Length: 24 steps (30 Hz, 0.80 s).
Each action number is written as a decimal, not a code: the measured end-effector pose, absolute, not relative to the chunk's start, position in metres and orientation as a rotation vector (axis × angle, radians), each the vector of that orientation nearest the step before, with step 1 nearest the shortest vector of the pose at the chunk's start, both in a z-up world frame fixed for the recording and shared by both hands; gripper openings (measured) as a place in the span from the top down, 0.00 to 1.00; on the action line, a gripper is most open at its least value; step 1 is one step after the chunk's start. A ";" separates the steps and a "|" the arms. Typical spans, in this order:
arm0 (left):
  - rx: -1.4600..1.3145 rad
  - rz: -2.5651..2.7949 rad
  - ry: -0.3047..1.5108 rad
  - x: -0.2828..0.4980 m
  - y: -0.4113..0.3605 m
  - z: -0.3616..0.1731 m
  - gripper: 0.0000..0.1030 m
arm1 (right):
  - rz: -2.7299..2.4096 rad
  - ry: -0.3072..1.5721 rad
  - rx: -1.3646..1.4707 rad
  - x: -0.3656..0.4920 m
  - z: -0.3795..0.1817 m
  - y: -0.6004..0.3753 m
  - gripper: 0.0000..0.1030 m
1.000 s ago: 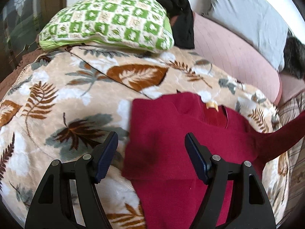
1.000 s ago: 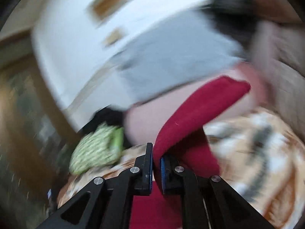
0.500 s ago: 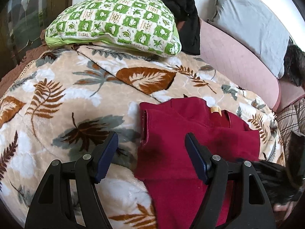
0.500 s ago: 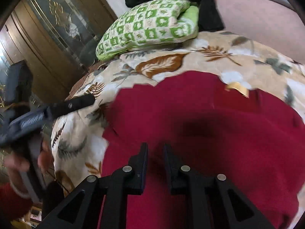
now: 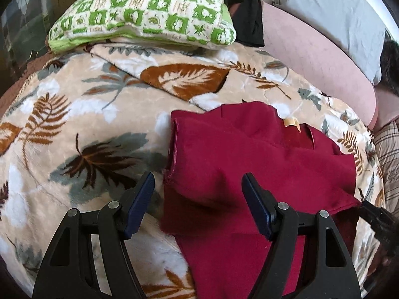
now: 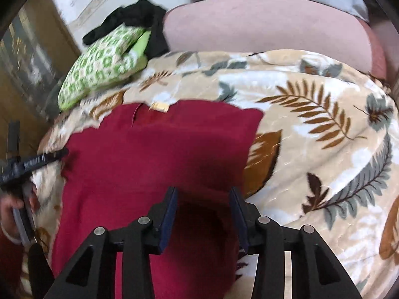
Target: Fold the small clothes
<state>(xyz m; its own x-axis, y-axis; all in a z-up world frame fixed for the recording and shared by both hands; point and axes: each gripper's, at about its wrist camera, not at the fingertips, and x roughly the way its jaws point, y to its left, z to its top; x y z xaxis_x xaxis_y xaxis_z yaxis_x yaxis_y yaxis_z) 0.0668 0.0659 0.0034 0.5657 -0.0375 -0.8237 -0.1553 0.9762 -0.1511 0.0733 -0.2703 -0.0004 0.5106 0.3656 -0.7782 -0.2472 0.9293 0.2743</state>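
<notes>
A dark red garment [image 5: 249, 162] lies flat on a leaf-patterned blanket [image 5: 87, 124], its beige neck label [image 5: 290, 122] at the far side. My left gripper [image 5: 197, 196] is open just above the garment's left edge, and nothing is pinched. In the right wrist view the same garment [image 6: 149, 154] has one side folded over itself. My right gripper [image 6: 203, 196] hovers low over its near right part. Its jaws are opening, and the red cloth lies under the gap without the pads pressing it. The left gripper [image 6: 32, 162] shows at the left, held by a hand [image 6: 12, 204].
A green checked pillow [image 5: 144, 12] and black clothing [image 5: 247, 12] lie at the far end of the blanket. A pink bolster [image 5: 311, 57] and a grey pillow [image 5: 336, 12] run along the right. Bare blanket [image 6: 311, 149] spreads to the right of the garment.
The right gripper came down with the red sleeve it was shut on, laid it over the garment, and its jaws parted. The left gripper sank slightly and stayed open.
</notes>
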 end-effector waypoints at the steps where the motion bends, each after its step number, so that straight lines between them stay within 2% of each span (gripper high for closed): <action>1: -0.213 0.072 0.964 0.068 0.066 0.005 0.29 | 0.380 0.955 0.108 0.069 -0.001 -0.268 0.60; 6: -0.244 0.084 0.961 0.071 0.066 0.007 0.29 | 0.322 0.966 0.036 0.075 -0.020 -0.258 0.58; 7: -0.253 0.082 0.963 0.071 0.065 0.007 0.29 | 0.297 0.960 0.018 0.078 -0.023 -0.256 0.61; 8: -0.258 0.076 0.965 0.070 0.063 0.008 0.29 | 0.266 0.944 0.017 0.081 -0.024 -0.257 0.68; 9: -0.254 0.070 0.965 0.069 0.060 0.009 0.29 | 0.243 0.929 0.033 0.084 -0.022 -0.260 0.83; 10: -0.241 0.062 0.961 0.069 0.057 0.010 0.29 | 0.228 0.908 0.067 0.084 -0.018 -0.267 0.87; 13: -0.201 0.065 0.954 0.067 0.050 0.008 0.29 | 0.130 0.872 0.076 0.071 -0.008 -0.289 0.92; 18: -0.188 0.060 1.027 0.070 0.047 -0.014 0.29 | 0.165 0.993 0.069 0.058 -0.033 -0.299 0.92; 20: -0.176 0.066 1.019 0.068 0.050 -0.014 0.29 | 0.182 0.963 0.098 0.049 -0.017 -0.309 0.87; 21: -0.175 0.070 1.016 0.068 0.051 -0.014 0.29 | 0.190 0.933 0.128 0.046 -0.007 -0.316 0.79; 22: -0.179 0.073 1.012 0.069 0.053 -0.013 0.29 | 0.200 0.906 0.157 0.045 0.000 -0.321 0.65; 24: -0.200 0.081 1.002 0.071 0.060 -0.011 0.29 | 0.195 0.839 0.239 0.046 0.017 -0.333 0.48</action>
<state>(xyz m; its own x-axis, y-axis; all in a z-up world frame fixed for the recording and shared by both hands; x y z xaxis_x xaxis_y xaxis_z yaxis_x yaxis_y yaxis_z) 0.0708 0.0598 -0.0115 0.5372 -0.0239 -0.8431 -0.1593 0.9787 -0.1293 0.0460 -0.3328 0.0167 0.6532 0.2638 -0.7097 -0.0764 0.9555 0.2848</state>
